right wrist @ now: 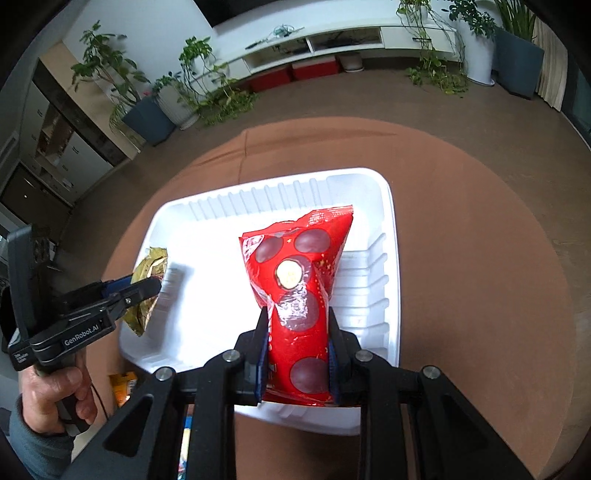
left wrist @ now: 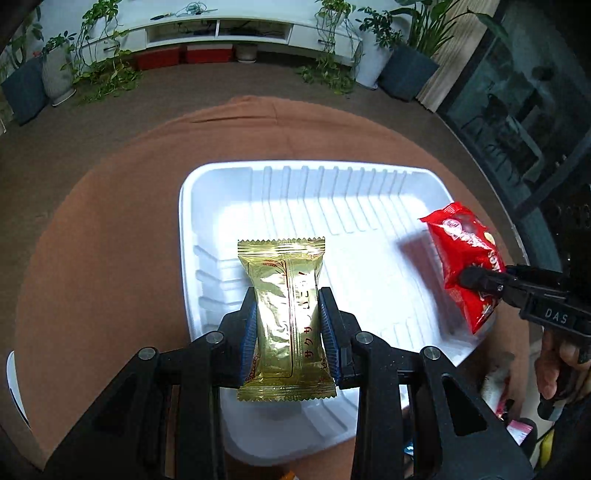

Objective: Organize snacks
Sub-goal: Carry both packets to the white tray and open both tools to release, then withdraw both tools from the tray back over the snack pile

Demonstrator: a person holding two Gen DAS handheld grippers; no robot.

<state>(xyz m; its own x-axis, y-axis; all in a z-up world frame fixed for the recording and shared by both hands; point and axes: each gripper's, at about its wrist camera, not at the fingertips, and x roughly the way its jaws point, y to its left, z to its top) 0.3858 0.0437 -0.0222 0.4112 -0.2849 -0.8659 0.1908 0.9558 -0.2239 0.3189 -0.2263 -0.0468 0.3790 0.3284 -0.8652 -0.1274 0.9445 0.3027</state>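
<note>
A gold snack packet (left wrist: pixel 286 317) is pinched across its middle by the left gripper (left wrist: pixel 288 325), whose blue pads (left wrist: pixel 249 330) press in on both long sides so the wrapper bulges above and below them. The packet points away from the camera, its crimped far end over the near left part of a white ribbed tray (left wrist: pixel 207 177). Whether it touches the tray floor cannot be told.

A red snack bag (right wrist: pixel 299 310) with dark round spots is gripped the same way by the right gripper (right wrist: pixel 297 354), jaws narrowed on its lower half, the upper half standing free over the tray's (right wrist: pixel 384 192) right side.

The left wrist view shows printed red characters on the gold wrapper and, at its right edge, the red bag (left wrist: pixel 467 258) seen side-on, clamped by the other gripper (left wrist: pixel 476 278) with a hand (left wrist: pixel 554 365) below it. The right wrist view shows what the first does not: the left hand (right wrist: pixel 55 398) and a grey sleeve (right wrist: pixel 33 446) on the handle, the gold packet (right wrist: pixel 147 288) crumpled in profile at the tray's left wall, and an orange wrapper (right wrist: pixel 123 387) lying off the tray near its near left corner.

The tray rests on a round table under a brown cloth (left wrist: pixel 110 221). Beyond lie the floor, potted plants (right wrist: pixel 173 96) and a low white cabinet (left wrist: pixel 221 29).
</note>
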